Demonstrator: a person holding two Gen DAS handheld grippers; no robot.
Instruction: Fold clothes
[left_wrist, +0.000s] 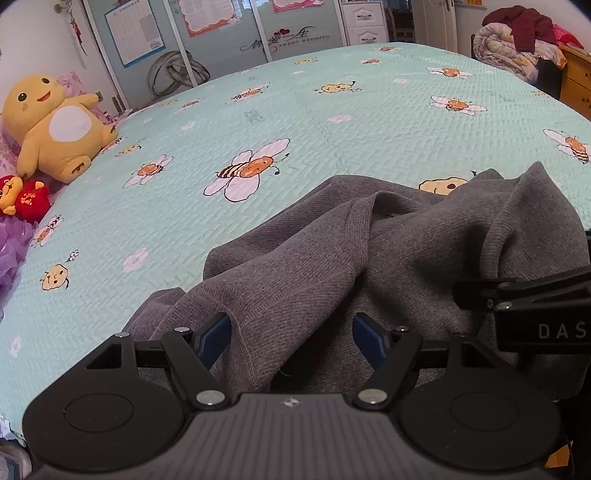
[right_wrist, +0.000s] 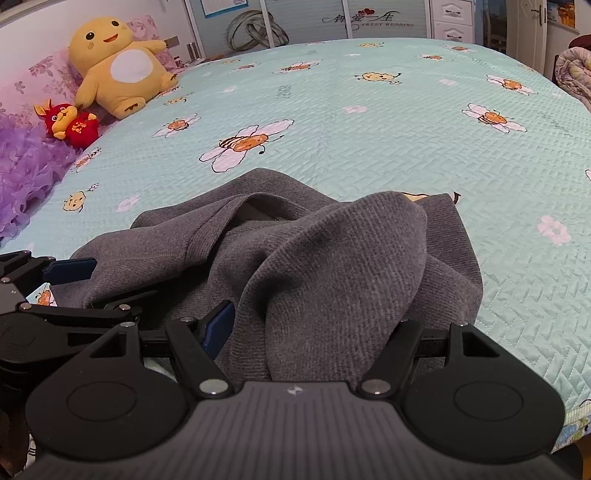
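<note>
Both tools, left (left_wrist: 291, 339) and right (right_wrist: 314, 332), stand apart with folds of the crumpled grey garment (left_wrist: 369, 258) between their fingers, on a mint bee-print bed (left_wrist: 332, 110). A yellow plush (left_wrist: 55, 125) sits by wardrobe doors (left_wrist: 221, 37).

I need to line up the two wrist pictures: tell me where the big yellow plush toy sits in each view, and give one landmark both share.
Left wrist view: the big yellow plush toy sits at the far left edge, on the bed beside the purple pillows.
Right wrist view: the same toy sits upper left, nearer the top.
Shared landmark: the large bee print on the bedspread, just beyond the grey garment.
</note>
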